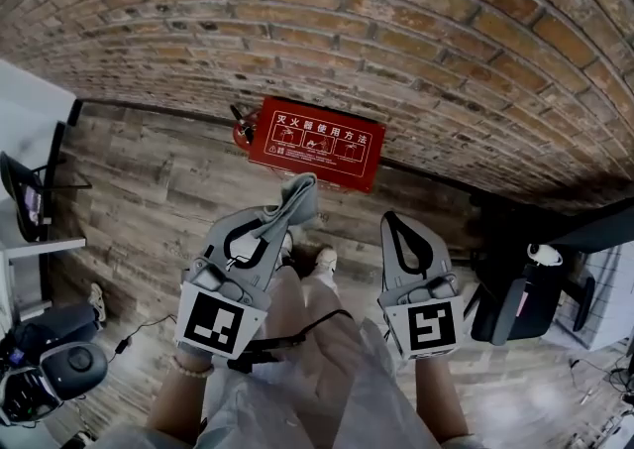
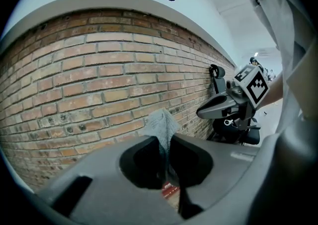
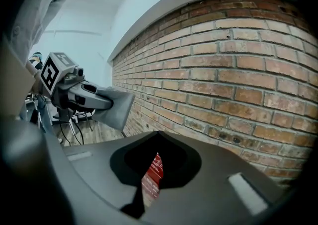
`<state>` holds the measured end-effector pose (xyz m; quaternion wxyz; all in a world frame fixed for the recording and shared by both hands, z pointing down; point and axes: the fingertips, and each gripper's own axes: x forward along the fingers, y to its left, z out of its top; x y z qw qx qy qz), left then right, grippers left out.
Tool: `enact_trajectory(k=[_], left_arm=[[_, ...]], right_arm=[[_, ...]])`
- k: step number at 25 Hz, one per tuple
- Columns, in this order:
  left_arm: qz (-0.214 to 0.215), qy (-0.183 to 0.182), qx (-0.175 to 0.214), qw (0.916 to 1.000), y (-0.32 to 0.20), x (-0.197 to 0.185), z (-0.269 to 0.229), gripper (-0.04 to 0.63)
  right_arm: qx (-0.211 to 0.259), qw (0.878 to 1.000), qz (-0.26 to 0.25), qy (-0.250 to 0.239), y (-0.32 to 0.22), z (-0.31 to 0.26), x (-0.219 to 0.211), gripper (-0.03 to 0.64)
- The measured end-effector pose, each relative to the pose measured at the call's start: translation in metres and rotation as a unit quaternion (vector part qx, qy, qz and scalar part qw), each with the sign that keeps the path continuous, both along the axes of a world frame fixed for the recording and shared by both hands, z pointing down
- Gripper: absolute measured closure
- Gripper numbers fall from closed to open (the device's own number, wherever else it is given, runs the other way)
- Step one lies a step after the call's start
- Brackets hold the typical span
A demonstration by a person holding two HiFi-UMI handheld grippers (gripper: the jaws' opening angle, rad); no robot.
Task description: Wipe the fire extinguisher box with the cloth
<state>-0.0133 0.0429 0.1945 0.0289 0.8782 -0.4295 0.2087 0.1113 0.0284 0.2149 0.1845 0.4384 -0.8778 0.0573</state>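
Head view: left tool (image 1: 284, 222) tight on grey cloth (image 1: 303, 194) near fire extinguisher box (image 1: 317, 143), right tool (image 1: 392, 220) closed, empty.

Open wooden floor (image 1: 188, 189) before box (image 1: 315, 143), brick wall (image 1: 347, 31) behind

— Entry one, walls?
— Brick wall (image 1: 396, 31), red-brown with pale mortar, straight ahead of the left claw (image 1: 284, 222) and the right claw (image 1: 394, 224). A dark skirting strip (image 1: 139, 107) runs along its foot.
— Floor?
— Plank floor (image 1: 149, 189), grey-brown wood grain, below both claws and stretching left of the left one.
— Furniture?
— One black office chair (image 1: 520, 303), just right of the right claw. One white desk (image 1: 40, 244), well left of the left claw. One black cable (image 1: 134, 336) lying on the planks on that side.
— Overhead?
— Pale, plain ceiling (image 3: 94, 20) above the brick, evenly lit.
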Motion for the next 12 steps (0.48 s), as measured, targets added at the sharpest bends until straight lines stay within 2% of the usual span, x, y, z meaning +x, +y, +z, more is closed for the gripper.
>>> enact_trajectory(k=[3,12], left_arm=[[0.013,-0.007,-0.011,0.9998,-0.009,0.003,0.015,0.581],[0.03,0.002,-0.028,0.9992,-0.036,0.01,0.059,0.581]], right_arm=[[-0.008,1.0,0.004,0.0,-0.008,0.011,-0.001,0.607],[-0.023,0.999,0.017,0.015,-0.037,0.054,0.003,0.607]])
